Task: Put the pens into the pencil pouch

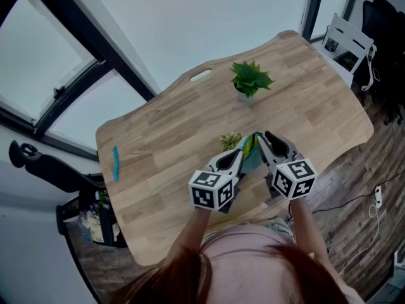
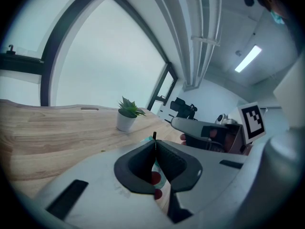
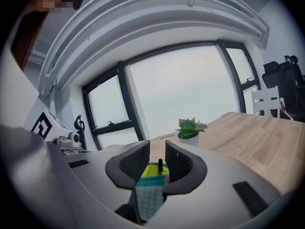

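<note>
Pencil pouch [image 3: 147, 197] pinched by left gripper [image 2: 154, 145] (right gripper [image 3: 157, 152] parted over its rim); blue pen [image 1: 115, 163] lies far left, nearer left gripper.

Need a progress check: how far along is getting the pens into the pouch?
Done: a dark pen tip pokes from the pouch, apparently inside. In hand: left gripper pinches the pouch edge; right gripper open around that pen. Left: a blue pen lies on the table.
</note>
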`<state>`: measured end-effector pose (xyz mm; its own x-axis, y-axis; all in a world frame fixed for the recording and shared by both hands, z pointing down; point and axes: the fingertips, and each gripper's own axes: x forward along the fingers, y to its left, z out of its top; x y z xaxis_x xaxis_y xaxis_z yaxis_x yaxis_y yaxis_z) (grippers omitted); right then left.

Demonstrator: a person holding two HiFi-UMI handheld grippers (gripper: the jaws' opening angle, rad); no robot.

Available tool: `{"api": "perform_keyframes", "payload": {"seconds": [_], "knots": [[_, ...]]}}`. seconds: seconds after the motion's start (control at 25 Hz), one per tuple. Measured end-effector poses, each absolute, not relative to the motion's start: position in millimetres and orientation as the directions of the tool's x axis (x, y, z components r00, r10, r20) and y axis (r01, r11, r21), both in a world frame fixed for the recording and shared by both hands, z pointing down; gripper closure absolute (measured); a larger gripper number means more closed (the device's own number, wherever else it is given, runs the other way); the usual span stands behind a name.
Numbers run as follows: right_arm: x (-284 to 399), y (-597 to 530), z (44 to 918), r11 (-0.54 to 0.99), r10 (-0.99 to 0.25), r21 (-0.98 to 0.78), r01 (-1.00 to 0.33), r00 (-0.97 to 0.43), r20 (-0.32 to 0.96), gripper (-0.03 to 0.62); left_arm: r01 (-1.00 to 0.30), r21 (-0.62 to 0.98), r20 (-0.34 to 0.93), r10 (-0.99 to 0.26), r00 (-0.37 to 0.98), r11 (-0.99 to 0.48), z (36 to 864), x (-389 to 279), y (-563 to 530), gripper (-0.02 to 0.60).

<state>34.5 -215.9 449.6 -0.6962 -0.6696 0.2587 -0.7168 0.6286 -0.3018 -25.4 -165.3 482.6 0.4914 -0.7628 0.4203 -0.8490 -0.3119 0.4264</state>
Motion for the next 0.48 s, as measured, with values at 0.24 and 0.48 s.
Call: {"api": "perform_keyframes", "payload": {"seconds": [0.24, 0.48], "knots": [[31.1, -198.4, 435.3, 0.714, -0.619, -0.210, -0.668, -0.742, 0.258, 0.520, -0.853, 0.406, 0.427, -0.756, 0.496, -0.329, 482.7, -28.6, -166.9, 0.577], [22.0, -170.9, 447.1, 0.794, -0.530, -0.151, -0.589, -0.792, 0.304, 0.520, -0.853, 0.395, 0.428, -0.753, 0.500, -0.342, 483.6, -32.6, -168.2, 0.577]]}}
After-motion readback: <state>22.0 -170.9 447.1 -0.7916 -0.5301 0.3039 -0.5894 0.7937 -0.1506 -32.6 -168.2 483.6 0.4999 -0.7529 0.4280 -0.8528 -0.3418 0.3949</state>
